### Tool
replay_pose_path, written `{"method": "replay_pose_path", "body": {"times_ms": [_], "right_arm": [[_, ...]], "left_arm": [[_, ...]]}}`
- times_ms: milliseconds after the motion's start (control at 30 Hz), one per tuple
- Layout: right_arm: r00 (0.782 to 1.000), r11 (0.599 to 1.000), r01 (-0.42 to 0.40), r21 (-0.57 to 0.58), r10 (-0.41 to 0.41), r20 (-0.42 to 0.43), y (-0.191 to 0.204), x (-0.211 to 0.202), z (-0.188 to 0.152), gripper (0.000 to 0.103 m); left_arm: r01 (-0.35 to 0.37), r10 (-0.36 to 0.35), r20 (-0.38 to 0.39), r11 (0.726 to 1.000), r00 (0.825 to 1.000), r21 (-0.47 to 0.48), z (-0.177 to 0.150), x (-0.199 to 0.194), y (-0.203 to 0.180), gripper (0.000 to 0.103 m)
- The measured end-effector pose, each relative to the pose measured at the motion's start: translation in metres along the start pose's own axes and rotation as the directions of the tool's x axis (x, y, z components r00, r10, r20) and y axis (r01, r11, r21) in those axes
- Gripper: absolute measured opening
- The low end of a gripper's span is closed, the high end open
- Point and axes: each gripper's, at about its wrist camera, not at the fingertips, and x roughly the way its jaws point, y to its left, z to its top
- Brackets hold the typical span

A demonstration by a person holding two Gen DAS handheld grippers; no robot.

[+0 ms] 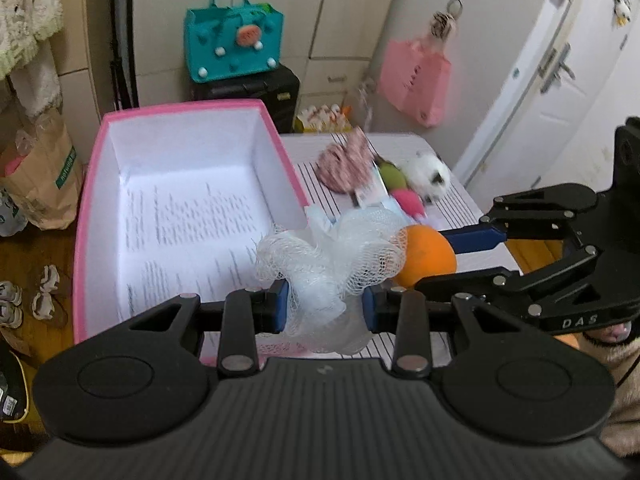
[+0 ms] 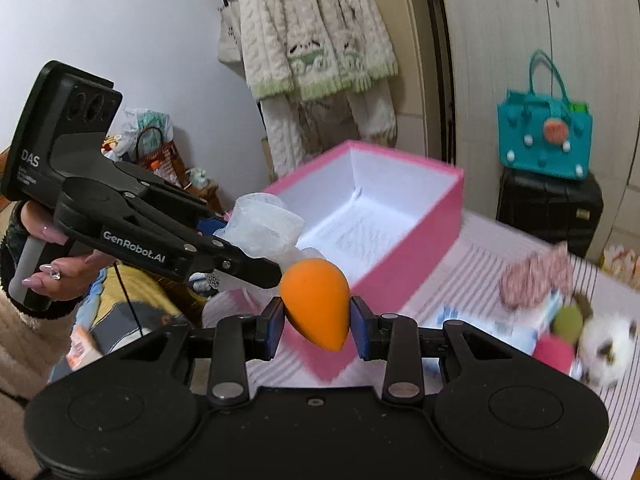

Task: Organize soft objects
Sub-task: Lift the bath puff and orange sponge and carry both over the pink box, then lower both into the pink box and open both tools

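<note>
While both grippers are carrying their loads, the scene is reading like this:

Mesh puff: the white net bath puff point(image 1: 328, 276) is hanging in the air over the near right corner of the pink box point(image 1: 92, 208), bunched and squeezed at its waist so it is not slipping out.
Left gripper: the left gripper point(image 1: 325, 309) is pinching the puff between its 2 blue pads, jaws drawn in around the compressed netting.
Orange sponge: the orange teardrop sponge point(image 2: 316, 302) is riding just beside the puff, point tilted down toward the camera, held across its wide belly where the grip is surest.
Right gripper: the right gripper point(image 2: 317, 326) is pinching the sponge, both pads pressing its sides.
Box: open and white inside, with only a printed sheet lining its floor, it is sitting on the left part of the striped table point(image 1: 452, 200); judging by the task, both loads are heading into it.
Waiting pile: the pink knitted piece point(image 1: 346, 166), green toy point(image 1: 392, 174), pink toy point(image 1: 408, 200) and white plush point(image 1: 430, 174) are lying bunched toward the table's far right edge, apparently still to be sorted.
Person: a hand point(image 2: 68, 268) is gripping the left tool's handle.
</note>
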Motion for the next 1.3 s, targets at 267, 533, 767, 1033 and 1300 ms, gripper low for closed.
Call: {"method": "replay_pose_path", "body": {"times_ms": [267,533,767,1033,1300], "right_arm": [[0.994,0.989,0.104,-0.107,-0.099,0.056,-0.008,0.04,0.049,0.04],[0.986,0.954,0.145,-0.261,-0.161,-0.037,-0.018,0.108,0.081,0.04],[0.963,0.903,0.161,-0.399,-0.232,-0.135,-0.026,0.164,0.096,0.04],[0.939,0.871,0.134,-0.472,-0.264,-0.221,-0.035,0.2,0.105,0.04],[0.914,0.832,0.113,-0.543,-0.301,-0.271,-0.043,0.223,0.1,0.039]], "left_arm": [[-0.047,0.05,0.069,0.998,0.996,-0.044,0.048,0.015,0.038,0.034],[-0.123,0.124,0.006,0.987,0.992,-0.103,0.082,0.064,0.08,0.034],[-0.21,0.198,-0.095,0.968,0.976,-0.141,0.097,0.117,0.111,0.034],[-0.26,0.236,-0.167,0.954,0.957,-0.146,0.102,0.153,0.124,0.035],[-0.261,0.229,-0.202,0.954,0.952,-0.15,0.103,0.174,0.13,0.037]]}}
